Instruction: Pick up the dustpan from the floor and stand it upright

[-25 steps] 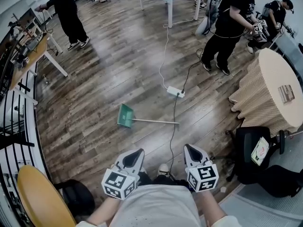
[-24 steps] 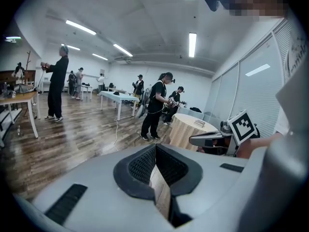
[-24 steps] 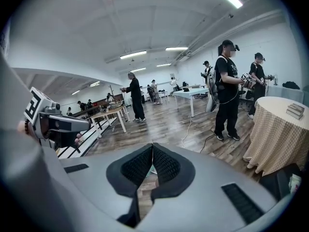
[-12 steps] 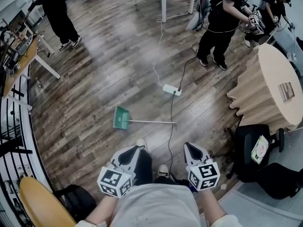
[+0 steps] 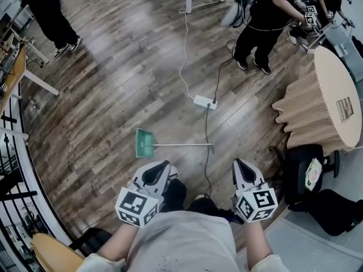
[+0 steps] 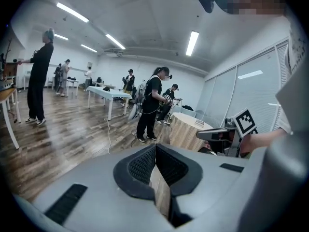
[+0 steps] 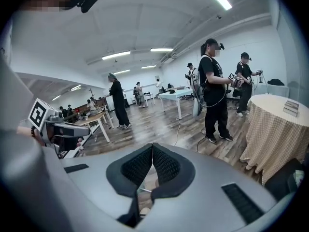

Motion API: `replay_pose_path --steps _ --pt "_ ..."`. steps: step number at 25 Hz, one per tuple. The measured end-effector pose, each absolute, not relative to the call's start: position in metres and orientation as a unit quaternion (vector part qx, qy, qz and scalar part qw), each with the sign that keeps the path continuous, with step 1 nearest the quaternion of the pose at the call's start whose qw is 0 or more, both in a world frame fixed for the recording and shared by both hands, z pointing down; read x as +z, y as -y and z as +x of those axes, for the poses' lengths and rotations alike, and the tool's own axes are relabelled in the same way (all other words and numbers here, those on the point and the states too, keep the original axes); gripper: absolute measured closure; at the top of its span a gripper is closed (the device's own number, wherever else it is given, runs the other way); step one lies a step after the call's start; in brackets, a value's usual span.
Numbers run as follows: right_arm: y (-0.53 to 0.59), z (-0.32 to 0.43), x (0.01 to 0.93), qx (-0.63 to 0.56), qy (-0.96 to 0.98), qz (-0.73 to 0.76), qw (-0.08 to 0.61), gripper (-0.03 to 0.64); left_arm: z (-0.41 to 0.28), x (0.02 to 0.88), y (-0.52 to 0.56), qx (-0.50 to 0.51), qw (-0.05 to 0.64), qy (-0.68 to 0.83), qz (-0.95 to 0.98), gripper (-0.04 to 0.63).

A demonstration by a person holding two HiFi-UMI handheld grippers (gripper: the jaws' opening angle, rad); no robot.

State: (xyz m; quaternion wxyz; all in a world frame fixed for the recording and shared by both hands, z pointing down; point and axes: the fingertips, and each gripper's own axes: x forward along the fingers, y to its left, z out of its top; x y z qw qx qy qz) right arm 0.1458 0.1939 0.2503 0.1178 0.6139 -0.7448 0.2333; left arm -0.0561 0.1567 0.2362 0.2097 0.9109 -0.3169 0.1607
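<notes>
A green dustpan [image 5: 144, 141] lies flat on the wooden floor, its long thin metal handle [image 5: 184, 145] pointing right across a black cable. In the head view my left gripper [image 5: 164, 164] hovers just short of the pan, nearer to me, with its jaws shut and nothing held. My right gripper [image 5: 237, 162] is lower right of the handle's end, also shut and empty. The left gripper view shows the left gripper [image 6: 155, 146] with its pads meeting. In the right gripper view the right gripper [image 7: 152, 145] is closed the same way. Neither gripper view shows the dustpan.
A white power strip [image 5: 204, 101] with cables lies beyond the dustpan. A round table with a checked cloth [image 5: 317, 103] stands at the right, a black chair [image 5: 299, 171] below it. One person in black [image 5: 266, 16] stands beyond, another [image 5: 45, 7] at far left.
I have walked forward: the dustpan and power strip have come closer to both grippers. Both grippers stay shut and empty, carried forward together.
</notes>
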Motion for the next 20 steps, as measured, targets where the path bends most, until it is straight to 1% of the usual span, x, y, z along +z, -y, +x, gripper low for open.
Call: replay_pose_path --steps 2,5,11,20 --pt "-0.18 0.144 0.247 0.231 0.741 0.621 0.109 0.591 -0.061 0.238 -0.141 0.163 0.208 0.305 0.915 0.571" --pt "-0.17 0.145 0.247 0.23 0.73 0.633 0.118 0.591 -0.061 0.244 -0.127 0.165 0.216 0.291 0.917 0.571" --pt "-0.164 0.158 0.253 0.244 0.716 0.644 0.116 0.591 -0.04 0.252 -0.116 0.169 0.228 0.262 0.922 0.571" --pt "-0.135 0.173 0.268 0.257 0.742 0.605 0.132 0.591 -0.028 0.259 -0.097 0.18 0.246 0.293 0.906 0.571"
